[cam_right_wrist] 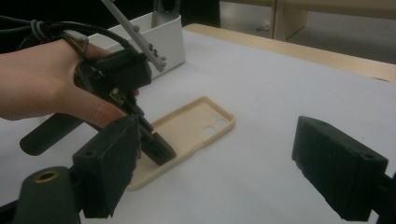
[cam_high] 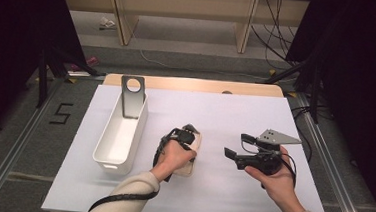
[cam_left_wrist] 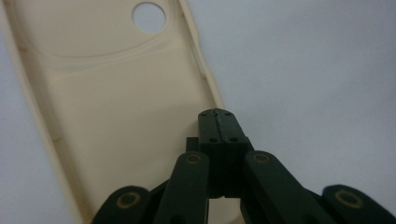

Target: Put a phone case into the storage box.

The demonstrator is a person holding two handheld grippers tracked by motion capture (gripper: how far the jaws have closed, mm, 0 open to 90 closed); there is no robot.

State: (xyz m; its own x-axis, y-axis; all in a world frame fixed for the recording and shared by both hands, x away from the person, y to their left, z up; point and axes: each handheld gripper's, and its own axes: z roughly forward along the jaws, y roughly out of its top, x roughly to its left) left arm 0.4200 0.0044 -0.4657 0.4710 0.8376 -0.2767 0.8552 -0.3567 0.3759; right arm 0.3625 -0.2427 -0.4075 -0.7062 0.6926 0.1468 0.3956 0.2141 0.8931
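Observation:
A cream phone case [cam_left_wrist: 116, 116] lies open side up on the white table; it also shows under the person's left hand [cam_high: 194, 145] and in the right gripper view [cam_right_wrist: 196, 126]. My left gripper [cam_left_wrist: 218, 122] is shut, and the case's right rim runs straight in between its tips. That gripper points down from the hand [cam_high: 188, 134] onto the case's near long edge [cam_right_wrist: 161, 151]. My right gripper [cam_right_wrist: 224, 172] stands open with nothing between its jaws, held a little to the right of the case [cam_high: 238, 145] and aimed toward it.
A long white bin [cam_high: 118, 136] stands to the left of the case, with a grey plate with a round hole [cam_high: 132, 97] upright at its far end. The bin also appears in the right gripper view [cam_right_wrist: 163, 37]. The table's far wooden edge [cam_high: 192, 85] lies beyond.

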